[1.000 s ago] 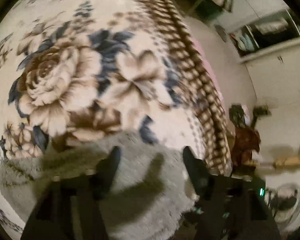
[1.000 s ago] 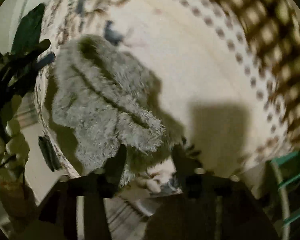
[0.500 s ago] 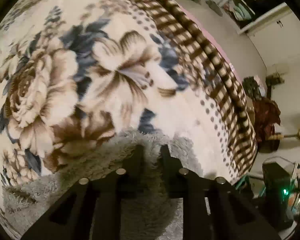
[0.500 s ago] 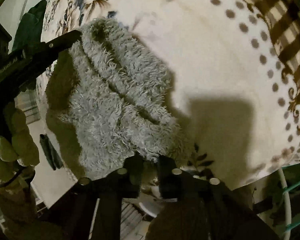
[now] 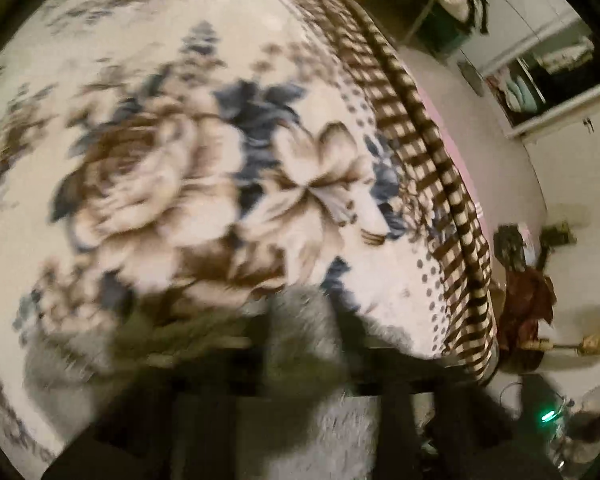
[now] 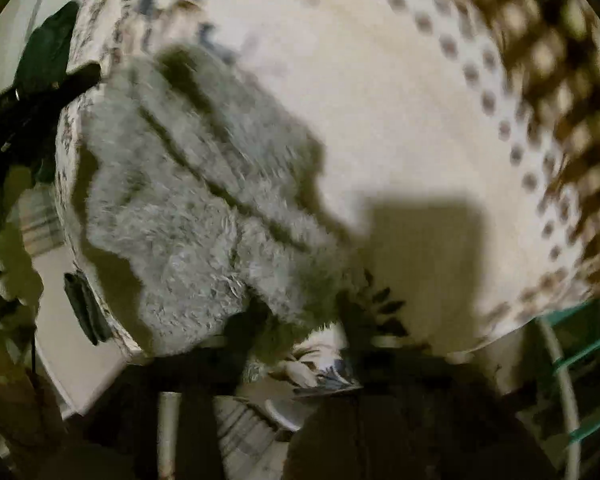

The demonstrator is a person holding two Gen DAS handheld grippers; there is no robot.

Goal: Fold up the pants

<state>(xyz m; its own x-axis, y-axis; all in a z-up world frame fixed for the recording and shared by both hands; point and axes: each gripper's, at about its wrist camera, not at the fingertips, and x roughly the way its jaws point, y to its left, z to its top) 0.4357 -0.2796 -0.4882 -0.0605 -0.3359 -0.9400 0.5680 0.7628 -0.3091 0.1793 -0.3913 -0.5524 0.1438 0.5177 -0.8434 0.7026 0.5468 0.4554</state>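
We see grey fuzzy pants bunched, partly folded, lower left on floral bed blanket; both grippers' fingers just reopened wide, pants edge between, ungripped; tidying remains.

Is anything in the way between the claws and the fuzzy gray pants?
No. Nothing visible blocks either one. The fuzzy gray pants lie bunched on the flowered blanket. The left claw and right claw have just been opening, right at the pants' edge.

Bed's floral blanket, fuzzy grey pants bunched at its edge
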